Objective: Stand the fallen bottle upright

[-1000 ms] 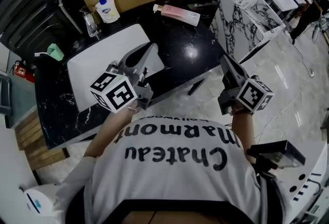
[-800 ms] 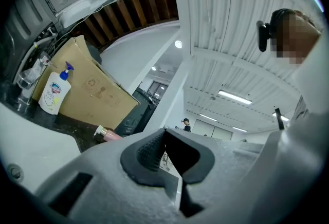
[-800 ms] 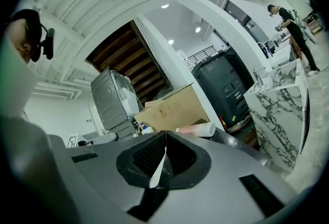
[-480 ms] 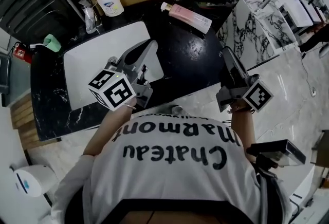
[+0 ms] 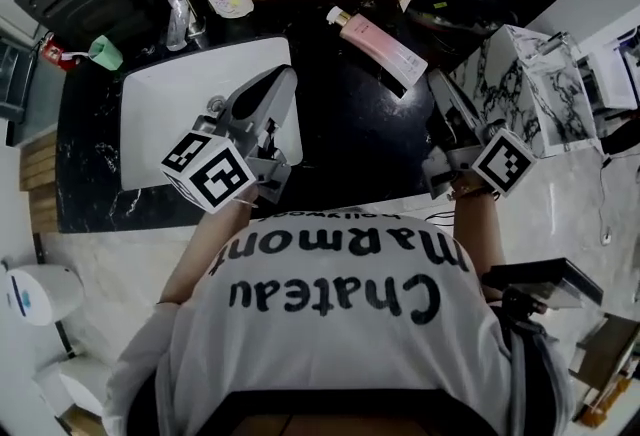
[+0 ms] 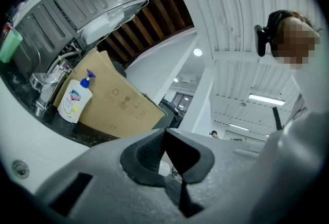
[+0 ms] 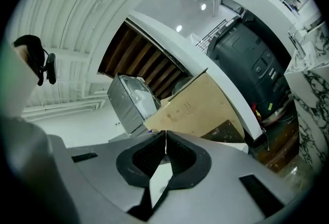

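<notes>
Now | pink bottle (image 5: 385, 46) lying flat on black bench (image 5: 350, 134), upper centre | left gripper (image 5: 282, 76) fingers pressed together, empty | right gripper (image 5: 436, 82) fingers pressed together, empty, right of bottle

We see the grey two-jaw right gripper (image 7: 165, 148) with its black ribbed pads (image 7: 149, 159) closed tip to tip, nothing between them. Beyond the tips stands a brown cardboard box (image 7: 198, 110), with a ribbed grey metal unit (image 7: 131, 102) at its left and a dark grey machine (image 7: 252, 69) at its right.
</notes>
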The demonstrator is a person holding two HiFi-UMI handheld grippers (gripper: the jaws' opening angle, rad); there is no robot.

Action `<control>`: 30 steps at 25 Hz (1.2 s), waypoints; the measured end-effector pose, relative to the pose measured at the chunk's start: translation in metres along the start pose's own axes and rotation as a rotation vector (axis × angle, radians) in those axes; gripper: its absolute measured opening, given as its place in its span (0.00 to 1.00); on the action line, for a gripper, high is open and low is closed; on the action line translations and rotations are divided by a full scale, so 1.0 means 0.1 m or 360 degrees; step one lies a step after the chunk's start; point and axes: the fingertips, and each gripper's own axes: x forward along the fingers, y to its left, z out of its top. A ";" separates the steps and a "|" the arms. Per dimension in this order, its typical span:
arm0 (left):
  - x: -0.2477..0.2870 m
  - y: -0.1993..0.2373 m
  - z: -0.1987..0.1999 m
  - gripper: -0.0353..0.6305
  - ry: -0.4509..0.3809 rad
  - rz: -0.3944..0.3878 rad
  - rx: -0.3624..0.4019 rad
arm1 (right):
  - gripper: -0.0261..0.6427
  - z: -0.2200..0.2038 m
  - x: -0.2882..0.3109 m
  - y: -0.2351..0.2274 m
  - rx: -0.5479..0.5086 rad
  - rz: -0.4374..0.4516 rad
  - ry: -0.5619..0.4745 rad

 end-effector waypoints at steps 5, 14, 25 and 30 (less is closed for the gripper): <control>-0.19 0.25 -0.08 0.07 -0.0054 0.0204 -0.0028 | 0.06 0.00 0.30 -0.14 0.0011 0.0110 0.0121; -0.96 0.65 -0.40 0.07 -0.0063 0.0674 -0.0084 | 0.06 -0.36 0.65 -0.53 -0.0065 0.0201 0.0478; -1.64 0.63 -0.47 0.07 0.0003 0.1021 -0.0096 | 0.06 -0.75 0.91 -0.71 -0.0417 0.0340 0.0957; -1.90 0.67 -0.53 0.07 -0.0019 0.1132 -0.0127 | 0.10 -0.76 1.02 -0.78 -0.0872 0.0307 0.1056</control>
